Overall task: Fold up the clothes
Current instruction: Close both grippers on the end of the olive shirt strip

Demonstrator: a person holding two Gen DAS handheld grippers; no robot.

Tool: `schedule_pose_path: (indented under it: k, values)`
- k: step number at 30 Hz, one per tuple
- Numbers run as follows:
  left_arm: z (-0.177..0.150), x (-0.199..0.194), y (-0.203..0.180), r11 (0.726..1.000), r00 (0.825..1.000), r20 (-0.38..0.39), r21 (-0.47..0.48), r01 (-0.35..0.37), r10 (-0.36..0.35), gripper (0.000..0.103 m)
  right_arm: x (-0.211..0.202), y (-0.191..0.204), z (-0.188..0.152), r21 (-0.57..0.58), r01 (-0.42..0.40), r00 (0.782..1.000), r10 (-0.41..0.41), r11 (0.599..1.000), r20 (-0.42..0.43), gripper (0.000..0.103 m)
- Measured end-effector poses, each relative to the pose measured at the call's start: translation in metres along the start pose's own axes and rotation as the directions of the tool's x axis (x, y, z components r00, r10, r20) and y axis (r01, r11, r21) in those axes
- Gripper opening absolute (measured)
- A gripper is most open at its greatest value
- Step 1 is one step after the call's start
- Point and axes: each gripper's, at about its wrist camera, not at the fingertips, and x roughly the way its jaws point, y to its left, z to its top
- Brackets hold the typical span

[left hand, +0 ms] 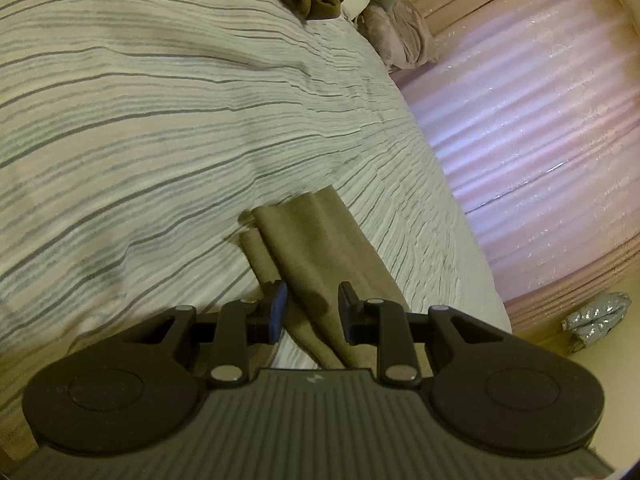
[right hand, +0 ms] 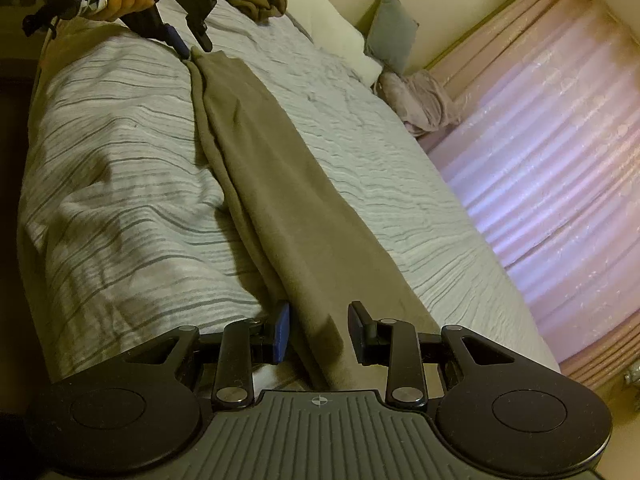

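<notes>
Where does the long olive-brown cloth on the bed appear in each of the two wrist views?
Left wrist: the olive-brown cloth sits low at centre, passing between the open fingers of the left gripper.
Right wrist: it runs from top left to bottom centre, towards the right gripper.
Shared landmark: pink curtain, right side.

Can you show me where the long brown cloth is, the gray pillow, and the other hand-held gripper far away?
Long brown cloth (right hand: pixel 280 184): right wrist view, middle of its length.
Gray pillow (right hand: pixel 390 32): right wrist view, its front face.
Left hand-held gripper (right hand: pixel 196 46): right wrist view, between its fingertips at the cloth's far end.
</notes>
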Motion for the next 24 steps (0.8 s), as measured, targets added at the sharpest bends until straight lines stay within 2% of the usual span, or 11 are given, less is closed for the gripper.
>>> schedule_pose_path:
  k: [2, 5, 6, 7, 8, 10, 11, 14, 18, 24]
  values:
    - [0.000, 0.002, 0.000, 1.000, 1.000, 0.003, -0.001, -0.005, 0.005, 0.022, 0.001, 0.000, 0.000, 0.005, 0.005, 1.000, -0.005, 1.000, -0.001, 0.032]
    - [0.003, 0.009, 0.000, 1.000, 1.000, 0.014, -0.006, -0.014, 0.015, 0.015, 0.000, 0.000, -0.001, 0.006, 0.013, 1.000, -0.013, 1.000, 0.002, 0.032]
    - [0.004, 0.011, 0.000, 1.000, 1.000, 0.014, -0.005, -0.014, 0.014, 0.011, 0.000, 0.000, -0.001, 0.007, 0.016, 1.000, -0.016, 1.000, 0.004, 0.032]
    - [0.004, 0.011, 0.000, 1.000, 1.000, 0.013, -0.002, -0.011, 0.011, 0.002, -0.001, 0.000, -0.001, 0.007, 0.019, 1.000, -0.019, 1.000, 0.006, 0.032]
    - [0.004, 0.011, 0.000, 1.000, 1.000, 0.010, 0.005, -0.003, 0.002, 0.000, -0.001, -0.001, -0.001, 0.009, 0.021, 1.000, -0.021, 1.000, 0.010, 0.031]
    - [0.004, 0.005, -0.003, 0.999, 0.999, 0.027, 0.034, 0.017, -0.018, 0.000, -0.002, -0.003, -0.002, 0.015, 0.023, 1.000, -0.023, 1.000, 0.018, 0.007]
    - [0.006, 0.000, -0.005, 0.998, 0.999, 0.042, 0.058, 0.030, -0.032, 0.000, -0.003, -0.004, -0.002, 0.019, 0.021, 1.000, -0.022, 1.000, 0.019, 0.004]
    - [0.009, -0.016, -0.011, 0.990, 0.994, 0.078, 0.126, 0.067, -0.077, 0.000, -0.008, -0.007, -0.003, 0.035, 0.017, 0.999, -0.019, 0.999, 0.039, 0.004]
    - [0.010, -0.031, -0.012, 0.978, 0.991, 0.086, 0.187, 0.087, -0.104, 0.000, -0.015, -0.011, -0.004, 0.068, 0.012, 0.999, -0.015, 0.998, 0.049, 0.004]
    - [0.003, -0.015, 0.001, 0.986, 0.999, 0.035, 0.164, 0.036, -0.042, 0.000, -0.009, -0.011, -0.008, 0.102, -0.022, 1.000, 0.024, 0.995, -0.013, 0.004]
